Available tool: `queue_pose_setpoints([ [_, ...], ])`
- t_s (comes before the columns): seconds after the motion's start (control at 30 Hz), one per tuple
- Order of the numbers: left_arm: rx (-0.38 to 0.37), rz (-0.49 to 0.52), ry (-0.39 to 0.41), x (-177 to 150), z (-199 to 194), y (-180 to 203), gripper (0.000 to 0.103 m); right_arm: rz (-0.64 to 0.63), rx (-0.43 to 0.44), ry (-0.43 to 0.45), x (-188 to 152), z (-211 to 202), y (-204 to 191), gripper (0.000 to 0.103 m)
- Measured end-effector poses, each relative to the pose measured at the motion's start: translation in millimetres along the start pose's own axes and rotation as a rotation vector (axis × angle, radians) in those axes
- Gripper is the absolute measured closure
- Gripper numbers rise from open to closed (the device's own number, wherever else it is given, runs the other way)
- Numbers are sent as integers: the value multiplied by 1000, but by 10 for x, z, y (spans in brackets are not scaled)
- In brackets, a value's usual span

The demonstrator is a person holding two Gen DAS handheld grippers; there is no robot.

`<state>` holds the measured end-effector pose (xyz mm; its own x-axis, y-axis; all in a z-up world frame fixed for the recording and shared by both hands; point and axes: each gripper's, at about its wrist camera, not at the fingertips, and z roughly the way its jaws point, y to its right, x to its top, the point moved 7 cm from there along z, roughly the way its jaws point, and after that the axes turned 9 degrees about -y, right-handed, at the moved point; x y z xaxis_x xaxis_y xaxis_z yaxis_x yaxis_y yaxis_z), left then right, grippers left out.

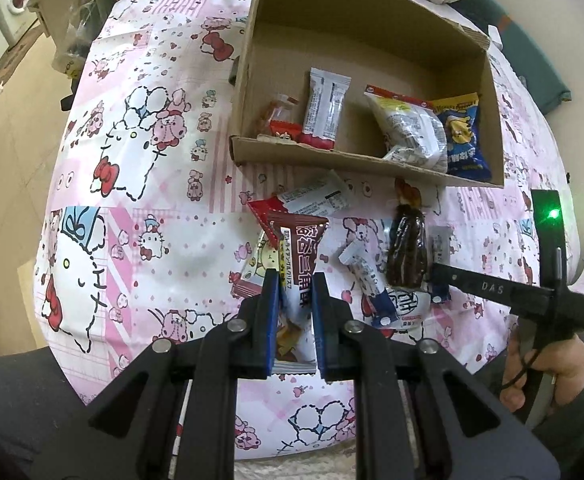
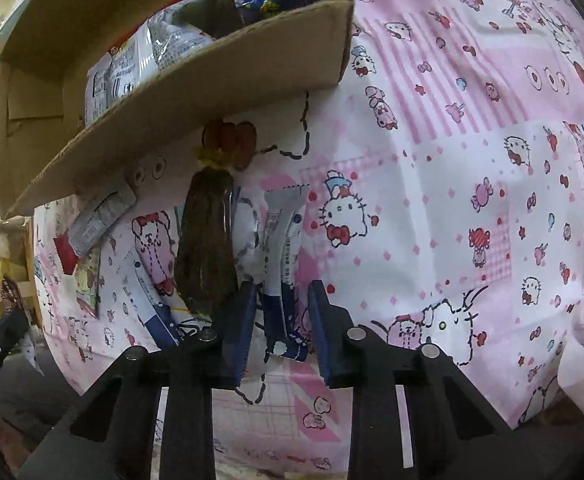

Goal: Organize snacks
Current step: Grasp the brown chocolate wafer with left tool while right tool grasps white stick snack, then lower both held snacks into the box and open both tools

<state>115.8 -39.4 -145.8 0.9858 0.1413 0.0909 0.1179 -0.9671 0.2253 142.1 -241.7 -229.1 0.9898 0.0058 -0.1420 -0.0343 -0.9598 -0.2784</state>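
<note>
The left gripper (image 1: pixel 295 292) pinches a brown-and-white snack packet (image 1: pixel 298 264) just short of the cardboard box (image 1: pixel 332 158)'s near wall, while the right gripper (image 2: pixel 280 304) straddles a blue-and-white sachet (image 2: pixel 280 280) lying lengthwise toward that box, jaws not visibly pressing

Near the lower right of the left wrist view, the letters "DAS" stand in pale print on the black bar of the right gripper (image 1: pixel 488 289). The brown snack packet (image 1: pixel 298 240) at the centre carries large white Chinese characters, too distorted to read surely. Print on the other wrappers is too small to read.
</note>
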Motion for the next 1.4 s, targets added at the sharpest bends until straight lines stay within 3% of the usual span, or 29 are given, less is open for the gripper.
queue_pose_setpoints([
  [0.03,2,-5,1,2,6,-13,91,-6,-10,3,12,2,-22,86],
  [0.17,26,-23,7,21,12,-105,90,-17,-13,46,1,-101,-48,86],
  [0.33,49,-51,34,38,-31,-228,91,7,75,101,-88,-384,9,86],
  [0.63,72,-76,95,63,-174,-335,91,-79,217,153,-240,-668,-300,86],
  [0.8,52,-42,173,108,-561,-252,91,-150,267,283,-257,-1042,-488,86],
  [0.93,73,-20,269,297,-910,-218,91,-187,317,407,-187,-1423,-569,86],
  [1.1,62,-8,315,638,-1112,-156,91,-202,357,487,7,-1766,-628,86],
  [1.4,38,38,371,1257,-1111,120,90,-206,282,554,567,-2017,-556,86],
])
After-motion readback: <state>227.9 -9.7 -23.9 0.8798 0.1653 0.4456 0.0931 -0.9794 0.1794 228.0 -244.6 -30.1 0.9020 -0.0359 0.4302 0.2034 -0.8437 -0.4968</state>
